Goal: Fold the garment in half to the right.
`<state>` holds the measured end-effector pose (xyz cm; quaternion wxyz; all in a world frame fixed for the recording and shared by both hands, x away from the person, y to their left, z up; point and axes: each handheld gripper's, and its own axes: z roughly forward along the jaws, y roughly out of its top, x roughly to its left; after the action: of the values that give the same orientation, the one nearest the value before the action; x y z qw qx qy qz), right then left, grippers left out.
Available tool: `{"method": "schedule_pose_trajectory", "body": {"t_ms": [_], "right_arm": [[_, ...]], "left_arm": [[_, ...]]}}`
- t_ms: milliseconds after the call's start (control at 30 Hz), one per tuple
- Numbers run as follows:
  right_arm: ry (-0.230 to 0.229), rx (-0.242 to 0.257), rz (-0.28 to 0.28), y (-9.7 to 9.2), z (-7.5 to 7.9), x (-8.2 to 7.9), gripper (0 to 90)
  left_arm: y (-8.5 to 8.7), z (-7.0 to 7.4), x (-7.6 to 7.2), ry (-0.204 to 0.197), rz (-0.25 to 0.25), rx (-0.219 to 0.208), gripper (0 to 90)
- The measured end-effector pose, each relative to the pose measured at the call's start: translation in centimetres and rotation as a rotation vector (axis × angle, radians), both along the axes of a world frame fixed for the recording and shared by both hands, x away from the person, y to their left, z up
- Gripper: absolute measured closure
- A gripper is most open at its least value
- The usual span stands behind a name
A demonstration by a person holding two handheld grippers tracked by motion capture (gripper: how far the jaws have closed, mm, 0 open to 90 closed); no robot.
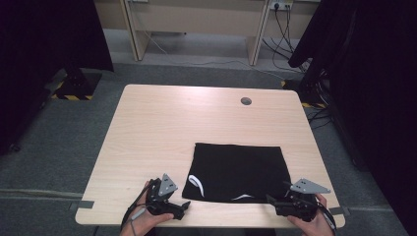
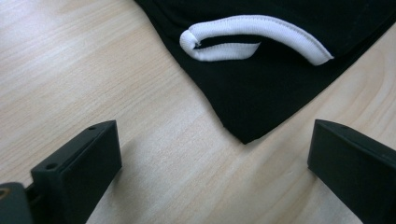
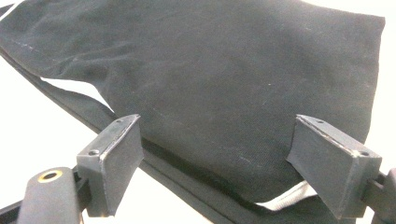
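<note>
folded black cloth point(image 1: 238, 172) lay lower centre of the high view, on the table point(image 1: 162, 128). looked mostly folded, perhaps one fold left. left gripper point(image 1: 178, 210) and right gripper point(image 1: 273, 201) both gaped wide at its near corners, gripping nothing.

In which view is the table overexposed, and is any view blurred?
Right gripper view: the table is washed out to white beside the black cloth. Left gripper view: sharp, wood grain clear, soft shadow by the left jaw. High view: evenly lit table, dark surroundings.
</note>
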<state>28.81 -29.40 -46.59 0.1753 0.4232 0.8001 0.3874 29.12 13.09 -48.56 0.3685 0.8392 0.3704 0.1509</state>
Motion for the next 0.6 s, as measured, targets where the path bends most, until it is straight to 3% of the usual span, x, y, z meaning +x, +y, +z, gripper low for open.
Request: {"method": "schedule_pose_trajectory", "body": {"t_ms": [233,600], "right_arm": [[-0.003,-0.003,0.0,-0.1,0.1,-0.1,18.2],[0.001,-0.006,0.004,0.0,0.0,-0.1,18.2]], "left_arm": [[-0.8,0.0,-0.2,-0.011,-0.024,0.002,2.9],[-1.9,0.2,0.0,-0.013,-0.022,-0.061,3.4]]}}
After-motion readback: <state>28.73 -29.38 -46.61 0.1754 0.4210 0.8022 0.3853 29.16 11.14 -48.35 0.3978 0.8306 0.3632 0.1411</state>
